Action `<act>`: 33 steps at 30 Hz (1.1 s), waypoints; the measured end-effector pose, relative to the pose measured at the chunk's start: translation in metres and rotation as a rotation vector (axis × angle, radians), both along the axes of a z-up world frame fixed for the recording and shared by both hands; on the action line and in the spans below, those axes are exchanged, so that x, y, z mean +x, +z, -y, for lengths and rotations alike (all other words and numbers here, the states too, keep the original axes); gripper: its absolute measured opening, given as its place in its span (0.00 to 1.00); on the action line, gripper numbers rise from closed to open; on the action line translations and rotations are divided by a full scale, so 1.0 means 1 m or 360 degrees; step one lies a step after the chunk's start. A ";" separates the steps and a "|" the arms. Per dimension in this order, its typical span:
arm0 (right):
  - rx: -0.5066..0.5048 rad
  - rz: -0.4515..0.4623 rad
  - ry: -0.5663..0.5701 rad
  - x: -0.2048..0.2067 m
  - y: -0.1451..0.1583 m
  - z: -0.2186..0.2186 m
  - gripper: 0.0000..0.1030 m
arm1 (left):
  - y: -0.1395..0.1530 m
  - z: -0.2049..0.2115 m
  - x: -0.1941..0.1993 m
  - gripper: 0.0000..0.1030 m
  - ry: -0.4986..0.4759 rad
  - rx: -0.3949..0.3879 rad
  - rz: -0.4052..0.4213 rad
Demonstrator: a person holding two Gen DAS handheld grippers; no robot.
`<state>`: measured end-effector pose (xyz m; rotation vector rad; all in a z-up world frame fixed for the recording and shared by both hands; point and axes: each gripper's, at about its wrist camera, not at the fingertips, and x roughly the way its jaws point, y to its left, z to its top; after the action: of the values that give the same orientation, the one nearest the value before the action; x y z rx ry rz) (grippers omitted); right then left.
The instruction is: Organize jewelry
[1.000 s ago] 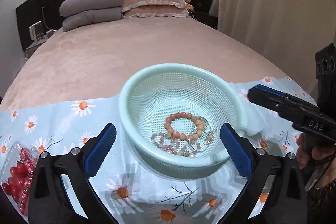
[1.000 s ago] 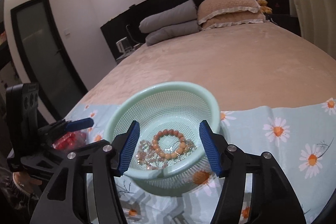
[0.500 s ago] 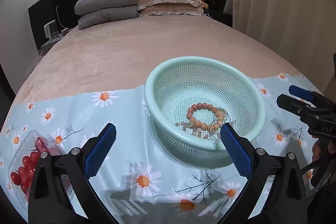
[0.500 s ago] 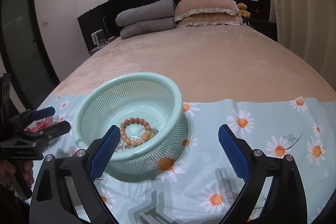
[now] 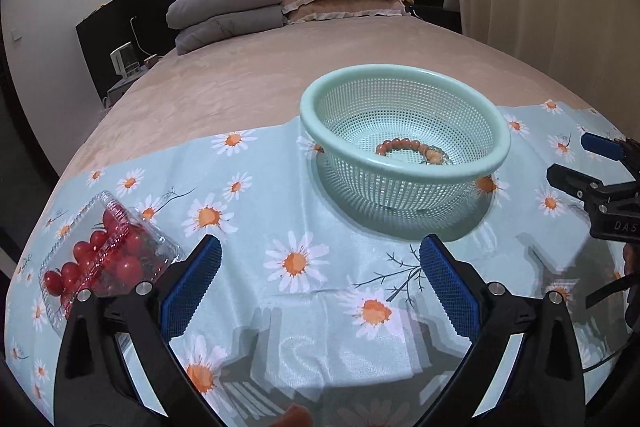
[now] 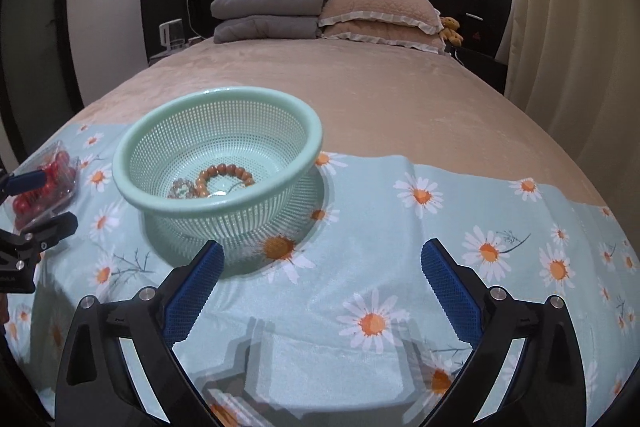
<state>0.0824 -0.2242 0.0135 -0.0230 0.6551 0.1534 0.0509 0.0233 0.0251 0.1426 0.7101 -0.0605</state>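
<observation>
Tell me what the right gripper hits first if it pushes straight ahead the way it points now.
Most likely the daisy-print cloth on the bed. The right gripper is open and empty, and the mint basket sits left of its line, just beyond its left finger. Depth is hard to judge here.

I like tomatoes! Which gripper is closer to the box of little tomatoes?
Left. The left gripper is just beside the tomato box; the right gripper is away past the green basket.
</observation>
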 end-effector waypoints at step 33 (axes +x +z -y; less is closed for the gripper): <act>-0.0047 0.0248 -0.0093 -0.268 0.056 0.008 0.92 | 0.072 0.054 -0.223 0.94 -0.0070 -0.0057 0.0224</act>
<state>-0.1859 -0.2317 0.0697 -0.0440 0.5018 0.0846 -0.1718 -0.0302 0.0976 0.1271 0.5654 -0.1045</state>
